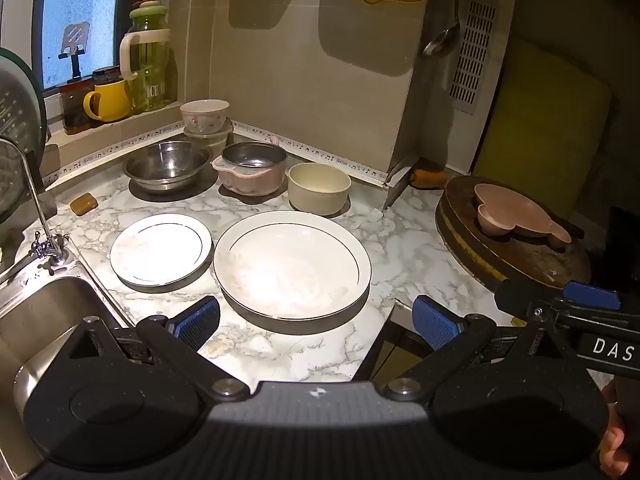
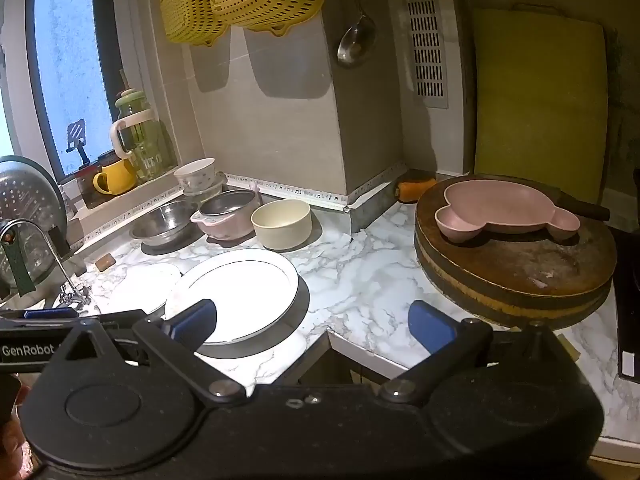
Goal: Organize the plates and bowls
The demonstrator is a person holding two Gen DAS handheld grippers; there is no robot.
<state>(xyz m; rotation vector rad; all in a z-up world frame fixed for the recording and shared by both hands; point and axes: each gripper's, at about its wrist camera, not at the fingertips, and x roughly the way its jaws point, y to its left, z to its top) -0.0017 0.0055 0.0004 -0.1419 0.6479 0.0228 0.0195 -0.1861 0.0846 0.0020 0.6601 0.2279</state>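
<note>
Marble-patterned countertop [image 1: 404, 248] fills the middle of both views, its front edge cutting inward to a notch at lower centre. Readable writing is scant: "DAS" on the right gripper's body at the right edge of the left wrist view, "GenRobot" on the left gripper's body at the left edge of the right wrist view, and "ICE" on the green glass pitcher [image 1: 149, 60] at upper left on the window sill.

In the left wrist view the left gripper [image 1: 316, 320] hangs spread wide and holding nothing, its blue pads flanking the near rim of the large white plate [image 1: 292, 264] without touching it. A small white plate [image 1: 161, 249] lies just left of it, close to the steel sink [image 1: 44, 312]. Behind them, in a row, stand a steel bowl [image 1: 168, 165], a pink pot [image 1: 250, 172] and a cream bowl [image 1: 318, 187]; a floral bowl [image 1: 205, 116] is stacked on containers in the corner.

The right gripper [image 2: 312, 324] is likewise wide and empty, over the notch. A pink mouse-shaped dish [image 2: 504, 208] rests on the round wooden chopping block [image 2: 516, 268] at the right, well apart from the plates, with bare marble between.
</note>
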